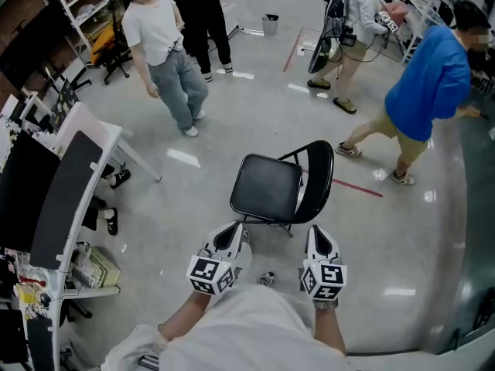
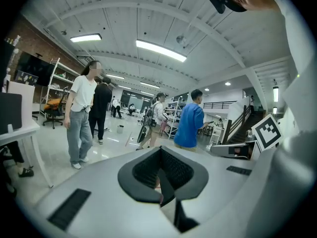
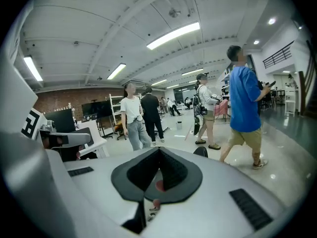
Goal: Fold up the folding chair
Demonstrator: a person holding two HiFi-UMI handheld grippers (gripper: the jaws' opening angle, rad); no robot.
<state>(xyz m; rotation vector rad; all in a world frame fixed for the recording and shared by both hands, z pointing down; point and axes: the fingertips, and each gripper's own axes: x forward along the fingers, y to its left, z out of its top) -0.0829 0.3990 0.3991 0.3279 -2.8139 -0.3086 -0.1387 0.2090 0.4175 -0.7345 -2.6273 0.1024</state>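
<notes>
The folding chair stands unfolded on the grey floor in the head view, with its black seat (image 1: 267, 186) towards me and its black backrest (image 1: 318, 178) on the right side. My left gripper (image 1: 234, 232) is shut and empty, just short of the seat's near edge. Below the backrest hangs my right gripper (image 1: 318, 236), also shut with nothing in it. In the left gripper view the jaws (image 2: 159, 152) meet and hide the chair. In the right gripper view the jaws (image 3: 158, 151) meet too, and the top of the backrest (image 3: 200, 151) peeks over them.
A white desk (image 1: 87, 151) with a dark panel stands at the left. A person in a white shirt (image 1: 158, 33) walks behind the chair, one in a blue shirt (image 1: 429, 79) at the right. A red tape line (image 1: 357, 187) crosses the floor beyond the chair.
</notes>
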